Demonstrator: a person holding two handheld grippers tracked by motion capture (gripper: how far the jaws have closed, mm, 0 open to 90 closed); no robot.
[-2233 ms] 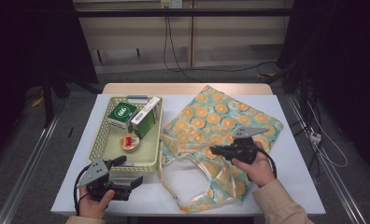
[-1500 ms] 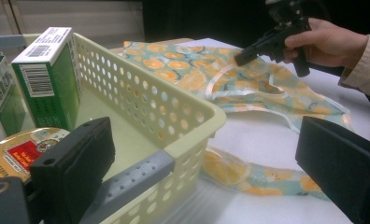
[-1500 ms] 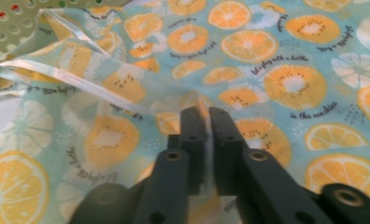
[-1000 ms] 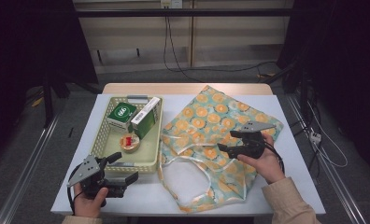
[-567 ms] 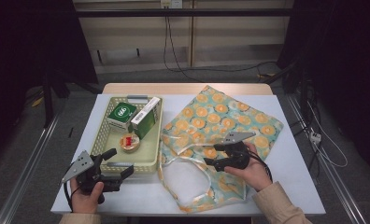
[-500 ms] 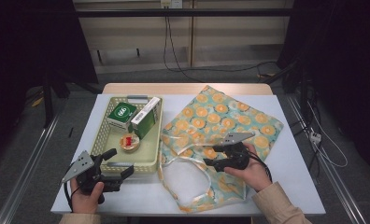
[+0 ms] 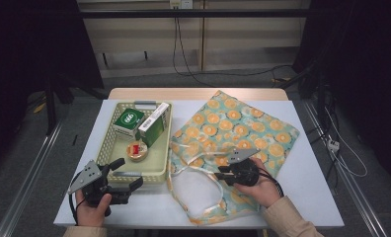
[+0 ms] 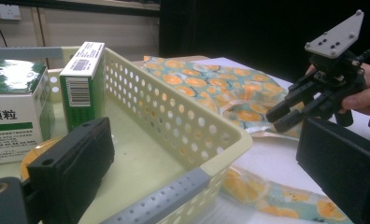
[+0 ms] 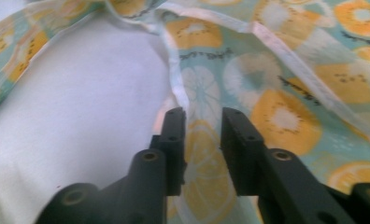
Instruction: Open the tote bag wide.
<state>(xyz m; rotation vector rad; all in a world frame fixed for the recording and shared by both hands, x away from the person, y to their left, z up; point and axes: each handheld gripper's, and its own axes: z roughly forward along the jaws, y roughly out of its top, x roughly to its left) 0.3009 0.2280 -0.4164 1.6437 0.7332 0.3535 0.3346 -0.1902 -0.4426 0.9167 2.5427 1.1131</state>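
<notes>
Soft teal fabric bag with orange-slice print (image 7: 233, 143) is lying flat on the white bench (image 7: 312, 197); right gripper (image 7: 222, 172) jaws, just narrowing, are being held astride its white-edged rim, unclenched. Left gripper (image 7: 127, 177), released, is being kept beside the perforated cream plastic basket (image 7: 109, 165).

The basket's (image 7: 115, 173) near rim hides part of the left gripper (image 7: 126, 174). The box (image 8: 12, 109) print is cut off at the left edge. Whether the right gripper's (image 9: 202, 116) jaws pinch the bag (image 9: 286, 93) is unclear.
</notes>
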